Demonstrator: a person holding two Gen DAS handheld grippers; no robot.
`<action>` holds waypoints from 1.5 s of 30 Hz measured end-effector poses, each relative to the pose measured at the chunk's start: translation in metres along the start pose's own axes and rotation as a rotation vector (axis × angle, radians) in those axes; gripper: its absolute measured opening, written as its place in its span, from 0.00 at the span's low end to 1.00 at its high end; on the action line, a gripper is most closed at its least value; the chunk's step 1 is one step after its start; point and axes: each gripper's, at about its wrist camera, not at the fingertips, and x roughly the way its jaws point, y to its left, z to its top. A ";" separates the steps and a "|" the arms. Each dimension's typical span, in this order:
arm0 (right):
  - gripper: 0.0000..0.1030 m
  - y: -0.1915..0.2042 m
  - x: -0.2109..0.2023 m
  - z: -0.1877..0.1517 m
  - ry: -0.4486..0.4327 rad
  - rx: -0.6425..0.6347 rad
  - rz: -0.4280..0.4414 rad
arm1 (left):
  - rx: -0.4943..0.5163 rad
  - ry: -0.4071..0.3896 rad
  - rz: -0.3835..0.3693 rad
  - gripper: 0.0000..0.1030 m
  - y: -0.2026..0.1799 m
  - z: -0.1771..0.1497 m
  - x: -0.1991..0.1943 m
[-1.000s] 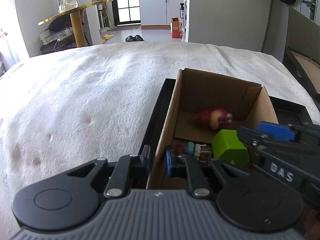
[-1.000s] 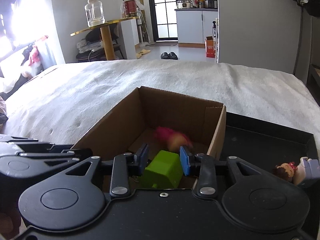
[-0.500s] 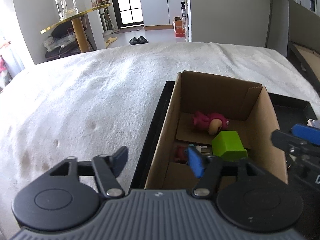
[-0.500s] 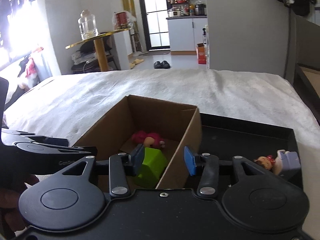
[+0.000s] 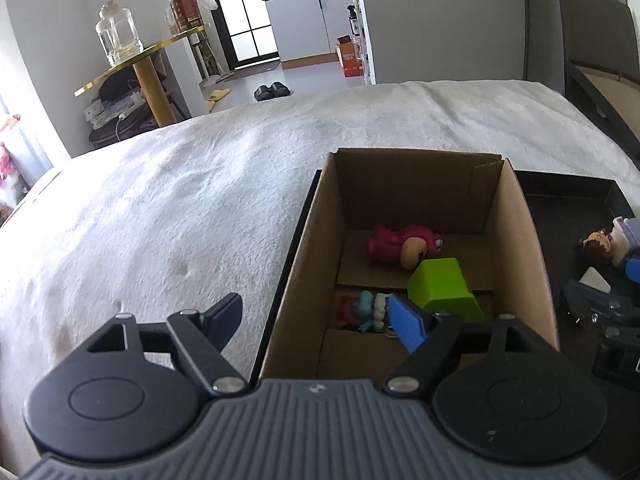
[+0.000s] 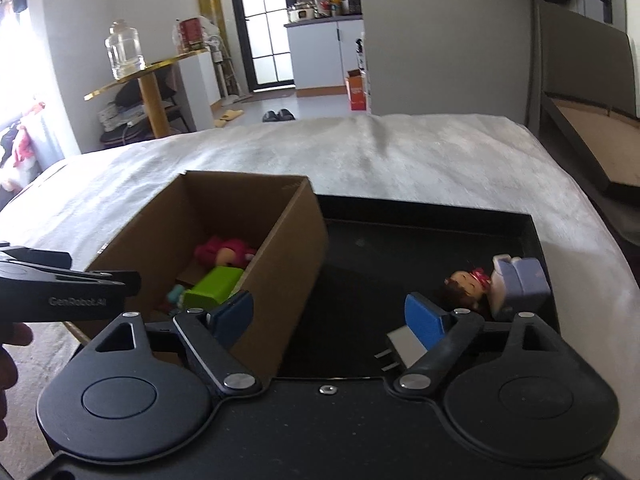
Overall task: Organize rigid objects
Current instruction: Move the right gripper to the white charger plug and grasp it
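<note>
Home: bed point(image 5: 200, 208), kitchen cabinets point(image 5: 316, 20) thru doorway.

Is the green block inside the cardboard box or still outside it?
Inside. The green block lies on the floor of the cardboard box, beside a pink doll, with no jaws touching it.

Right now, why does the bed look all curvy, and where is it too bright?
Left wrist view: the fisheye lens bends the white bed into a dome, and the pictures stay sharp. Right wrist view: window light at the left edge washes out to white, while the black tray stays dark.
</note>
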 end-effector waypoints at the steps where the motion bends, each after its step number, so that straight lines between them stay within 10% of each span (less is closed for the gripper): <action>1: 0.81 -0.002 0.001 -0.001 0.004 0.005 -0.003 | 0.003 0.000 0.003 0.77 -0.001 0.000 0.000; 45: 0.75 -0.056 0.046 -0.037 0.156 0.051 -0.137 | 0.086 0.036 0.084 0.78 -0.030 0.003 0.010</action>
